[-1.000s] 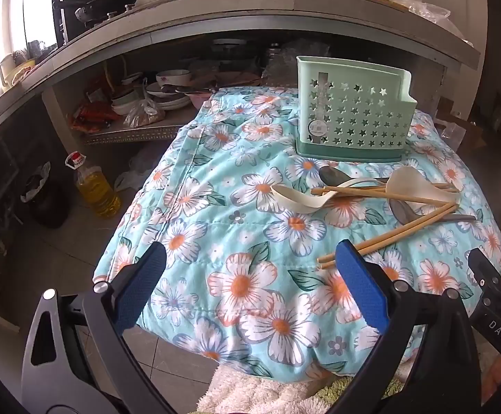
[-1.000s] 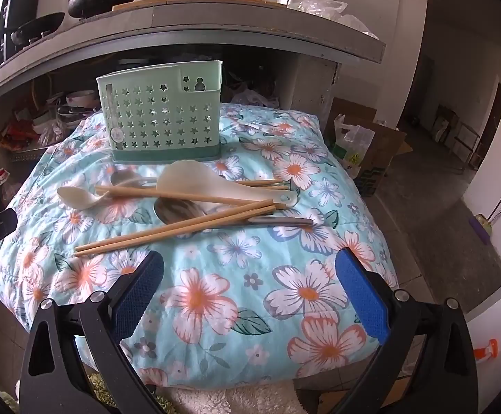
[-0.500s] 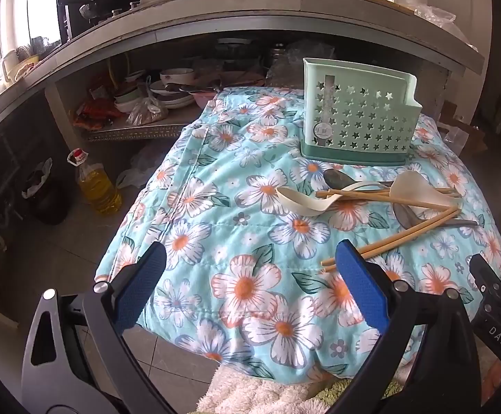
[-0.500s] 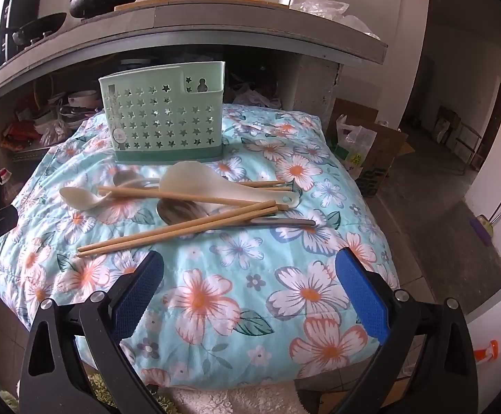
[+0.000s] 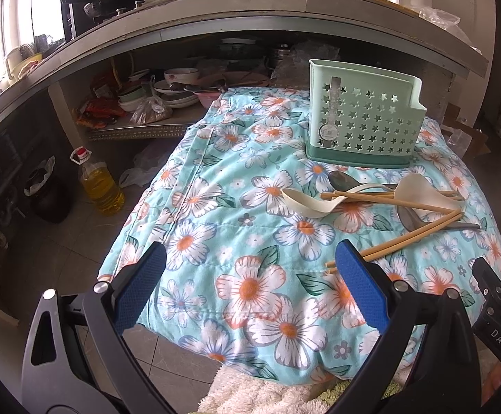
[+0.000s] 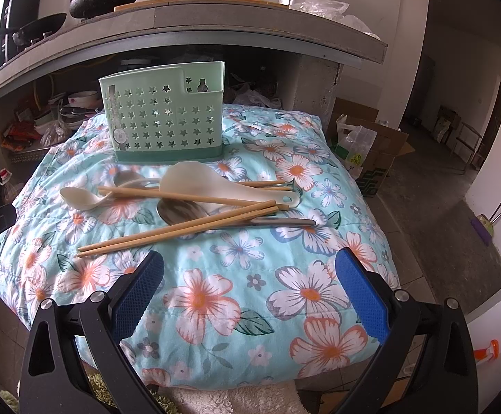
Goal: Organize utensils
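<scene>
A mint-green utensil holder [image 5: 360, 122] [image 6: 162, 119] with star holes stands at the back of a table draped in a floral cloth [image 5: 250, 241] [image 6: 215, 276]. In front of it lies a loose pile: a white rice paddle [image 6: 215, 183] [image 5: 419, 193], a small white spoon [image 6: 79, 198] [image 5: 305, 203], metal spoons [image 6: 184, 212] [image 5: 341, 181] and several wooden chopsticks [image 6: 181, 229] [image 5: 412, 236]. My left gripper [image 5: 250, 286] hangs open over the cloth's near left part. Nothing sits between the fingers of my right gripper [image 6: 250, 286], which is open at the near edge.
A kitchen counter [image 6: 215, 20] with pots and bottles overhangs the back. Its shelf holds bowls and bags [image 5: 167, 93]. An oil bottle [image 5: 100, 183] stands on the floor at left. Cardboard boxes and a bag [image 6: 364, 148] sit right of the table.
Both views sit slightly lower in frame, so both grippers have risen or tilted a little. The utensils have not moved. Both grippers stay open.
</scene>
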Tool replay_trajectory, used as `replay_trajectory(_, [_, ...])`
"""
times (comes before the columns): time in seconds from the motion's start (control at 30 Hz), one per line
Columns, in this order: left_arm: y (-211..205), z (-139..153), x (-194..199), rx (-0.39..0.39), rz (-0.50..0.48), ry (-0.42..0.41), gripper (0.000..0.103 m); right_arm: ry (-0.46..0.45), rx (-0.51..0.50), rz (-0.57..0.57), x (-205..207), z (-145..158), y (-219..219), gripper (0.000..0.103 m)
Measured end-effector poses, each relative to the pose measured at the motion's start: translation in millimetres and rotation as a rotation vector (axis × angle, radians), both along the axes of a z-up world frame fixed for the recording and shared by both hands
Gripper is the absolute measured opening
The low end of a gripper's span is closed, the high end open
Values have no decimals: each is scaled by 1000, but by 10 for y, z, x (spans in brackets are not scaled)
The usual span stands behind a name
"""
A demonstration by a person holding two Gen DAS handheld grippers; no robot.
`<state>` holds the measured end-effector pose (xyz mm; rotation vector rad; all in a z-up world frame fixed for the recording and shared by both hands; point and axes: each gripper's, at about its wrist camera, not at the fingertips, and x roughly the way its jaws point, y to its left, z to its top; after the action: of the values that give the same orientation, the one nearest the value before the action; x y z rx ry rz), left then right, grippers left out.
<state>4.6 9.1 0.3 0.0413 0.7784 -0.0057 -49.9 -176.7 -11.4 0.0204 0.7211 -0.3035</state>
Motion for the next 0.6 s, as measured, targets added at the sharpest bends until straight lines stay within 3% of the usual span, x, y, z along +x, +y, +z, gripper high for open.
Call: replay_trajectory(0.6, [80, 13, 29, -3, 2, 2, 94, -2, 0, 2, -2, -1, -1, 97])
